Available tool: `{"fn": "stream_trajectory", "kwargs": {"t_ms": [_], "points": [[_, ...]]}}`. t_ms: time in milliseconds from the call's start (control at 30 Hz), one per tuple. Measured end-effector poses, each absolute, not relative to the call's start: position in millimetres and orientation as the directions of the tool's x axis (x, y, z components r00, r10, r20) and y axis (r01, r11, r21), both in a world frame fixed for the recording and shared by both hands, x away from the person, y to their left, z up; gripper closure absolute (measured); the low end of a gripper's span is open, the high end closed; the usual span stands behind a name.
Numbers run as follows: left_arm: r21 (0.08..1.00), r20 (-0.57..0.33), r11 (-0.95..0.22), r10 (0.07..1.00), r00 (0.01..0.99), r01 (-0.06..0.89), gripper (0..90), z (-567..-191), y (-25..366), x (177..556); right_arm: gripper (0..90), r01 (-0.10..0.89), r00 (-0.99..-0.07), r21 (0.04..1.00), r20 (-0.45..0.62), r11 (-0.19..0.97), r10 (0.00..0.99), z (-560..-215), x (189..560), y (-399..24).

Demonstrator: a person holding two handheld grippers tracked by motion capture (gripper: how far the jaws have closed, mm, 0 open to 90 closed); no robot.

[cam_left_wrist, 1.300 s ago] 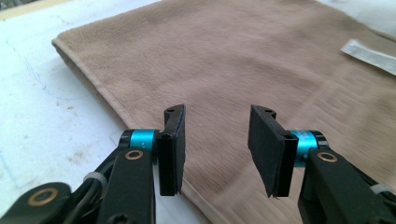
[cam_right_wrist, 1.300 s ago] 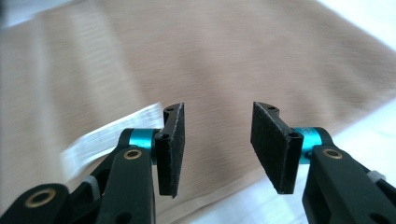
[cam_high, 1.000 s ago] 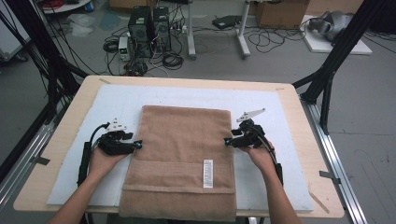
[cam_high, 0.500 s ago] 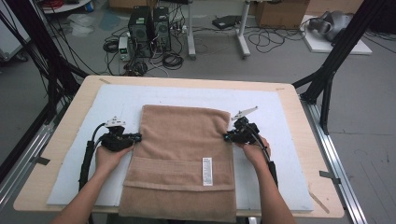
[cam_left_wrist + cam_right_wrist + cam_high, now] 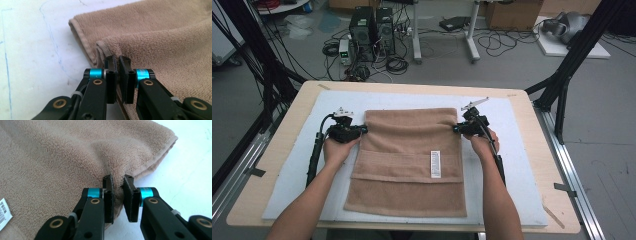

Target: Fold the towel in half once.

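A tan towel (image 5: 407, 165) lies flat on the white mat (image 5: 287, 175), a white label (image 5: 435, 163) on its near half. My left gripper (image 5: 363, 130) is shut on the towel's left edge near the far corner; in the left gripper view the jaws (image 5: 117, 60) pinch the hemmed edge of the towel (image 5: 162, 37). My right gripper (image 5: 455, 129) grips the right edge opposite. Its jaws have just been closing, and in the right gripper view (image 5: 118, 178) a bunched fold of towel (image 5: 62, 157) sits pressed between the pads. The label (image 5: 3, 212) shows at the lower left.
The mat covers most of a wooden table (image 5: 242, 215). Bare mat lies on both sides of the towel and beyond its far edge. Black frame legs (image 5: 562, 85), computers and cables stand on the floor behind the table.
Both grippers have closed on the towel's side edges and moved away from the person, toward the towel's far corners.
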State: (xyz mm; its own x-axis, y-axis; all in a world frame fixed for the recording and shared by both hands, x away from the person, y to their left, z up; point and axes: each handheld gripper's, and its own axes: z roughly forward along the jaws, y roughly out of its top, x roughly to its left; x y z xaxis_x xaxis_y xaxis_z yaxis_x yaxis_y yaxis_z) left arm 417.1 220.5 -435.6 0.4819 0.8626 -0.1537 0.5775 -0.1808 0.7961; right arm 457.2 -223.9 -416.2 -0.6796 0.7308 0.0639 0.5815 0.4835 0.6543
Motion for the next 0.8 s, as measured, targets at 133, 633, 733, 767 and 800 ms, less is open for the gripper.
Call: {"fn": "stream_trajectory", "kwargs": {"t_ms": [133,633,733,767,800], "points": [[0.774,-0.128,-0.239,0.847,0.515,0.586,79.1,-433,224,412,67.7,0.603,-0.678,0.635,0.091,0.482,0.729,-419,455,-227],[0.83,-0.113,-0.281,0.762,0.638,0.482,59.5,-411,232,338,54.9,0.462,-0.778,0.74,0.074,0.488,0.624,-384,360,-238],[0.821,-0.078,-0.334,0.739,0.67,0.464,59.8,-415,228,320,58.3,0.434,-0.809,0.728,0.056,0.531,0.585,-391,341,-237],[0.82,-0.074,-0.34,0.735,0.674,0.461,60.6,-417,228,315,59.1,0.433,-0.814,0.727,0.061,0.533,0.578,-395,337,-238],[0.81,-0.079,-0.351,0.728,0.681,0.469,60.9,-420,229,312,59.9,0.438,-0.814,0.731,0.076,0.523,0.576,-398,332,-238]]}}
